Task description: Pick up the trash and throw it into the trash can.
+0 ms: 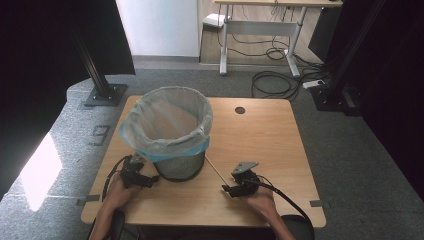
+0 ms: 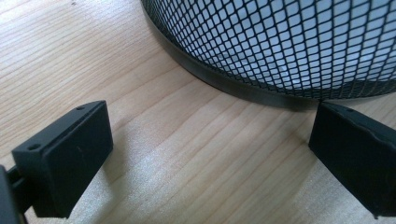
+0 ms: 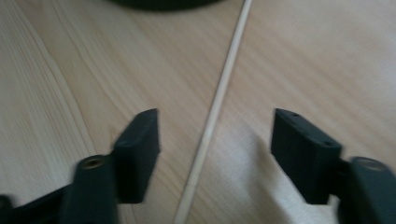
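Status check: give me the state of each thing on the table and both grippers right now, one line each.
Wire bin: upright on the table, bag-lined.
Bin bag: rim folded over the bin's edge, mouth open.
Thin wooden stick: lying flat on the table, between the right gripper's jaws, not pinched.
Left gripper: jaws wide open, nothing between them, low beside the bin's base.
Right gripper: jaws open, straddling the stick.

Both grippers (image 1: 150,180) (image 1: 227,189) low, fingers apart

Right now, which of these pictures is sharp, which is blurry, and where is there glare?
Left gripper view: crisp, the mesh bin and wood grain clear. Right gripper view: soft and smeared, the thin wooden stick and the black jaws fuzzy-edged. High view: a bright glare patch on the floor at left, dark corners.
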A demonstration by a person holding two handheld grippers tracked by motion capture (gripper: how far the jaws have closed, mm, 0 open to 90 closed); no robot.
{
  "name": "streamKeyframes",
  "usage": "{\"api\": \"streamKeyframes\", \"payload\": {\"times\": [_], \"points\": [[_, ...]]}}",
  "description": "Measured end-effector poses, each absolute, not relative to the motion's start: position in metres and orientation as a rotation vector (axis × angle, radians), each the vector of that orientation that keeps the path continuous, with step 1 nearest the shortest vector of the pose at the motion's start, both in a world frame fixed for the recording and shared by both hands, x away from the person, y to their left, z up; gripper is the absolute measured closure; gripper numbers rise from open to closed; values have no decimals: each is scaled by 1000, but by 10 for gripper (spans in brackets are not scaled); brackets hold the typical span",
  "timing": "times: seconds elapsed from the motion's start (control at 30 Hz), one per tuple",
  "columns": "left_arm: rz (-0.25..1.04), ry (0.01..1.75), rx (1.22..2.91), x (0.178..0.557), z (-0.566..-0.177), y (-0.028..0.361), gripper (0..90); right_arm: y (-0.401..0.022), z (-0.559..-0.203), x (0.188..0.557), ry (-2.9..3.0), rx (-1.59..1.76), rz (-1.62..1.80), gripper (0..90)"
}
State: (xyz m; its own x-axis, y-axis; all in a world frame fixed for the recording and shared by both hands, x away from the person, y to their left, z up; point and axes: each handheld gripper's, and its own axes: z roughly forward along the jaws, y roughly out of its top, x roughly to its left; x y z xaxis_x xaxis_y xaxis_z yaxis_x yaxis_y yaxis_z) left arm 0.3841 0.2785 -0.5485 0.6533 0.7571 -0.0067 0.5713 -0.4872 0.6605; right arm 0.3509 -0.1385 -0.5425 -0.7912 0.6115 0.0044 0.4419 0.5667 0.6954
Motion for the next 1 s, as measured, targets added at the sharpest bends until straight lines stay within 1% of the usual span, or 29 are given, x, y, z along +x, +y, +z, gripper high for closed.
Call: {"api": "streamKeyframes", "payload": {"times": [0.03, 0.07, 0.1, 0.27, 0.33, 0.47, 0.57, 0.7, 1.0], "points": [[379, 1026, 2232, 384, -549, 278, 0, -139, -545, 351, 2555, 881, 1039, 444], [378, 1026, 2232, 384, -549, 278, 0, -141, -545, 351, 2536, 904, 1050, 522], [378, 1026, 2232, 384, -549, 278, 0, -143, -544, 352, 2526, 919, 1039, 577], [378, 1025, 2233, 384, -549, 278, 0, -154, -542, 358, 2511, 984, 1016, 774], [378, 1026, 2232, 384, -549, 278, 0, -159, -542, 361, 2510, 1004, 1030, 837], [378, 1026, 2232, 384, -549, 278, 0, -169, -542, 369, 2481, 1066, 1014, 842], [378, 1026, 2231, 384, -549, 278, 0, -176, -543, 373, 2466, 1139, 1072, 844], [378, 1026, 2231, 384, -549, 278, 0, -179, -542, 374, 2440, 1137, 1044, 847], [378, 1025, 2234, 384, -549, 278, 0, -200, -512, 385, 2374, 1190, 1107, 846]]}}
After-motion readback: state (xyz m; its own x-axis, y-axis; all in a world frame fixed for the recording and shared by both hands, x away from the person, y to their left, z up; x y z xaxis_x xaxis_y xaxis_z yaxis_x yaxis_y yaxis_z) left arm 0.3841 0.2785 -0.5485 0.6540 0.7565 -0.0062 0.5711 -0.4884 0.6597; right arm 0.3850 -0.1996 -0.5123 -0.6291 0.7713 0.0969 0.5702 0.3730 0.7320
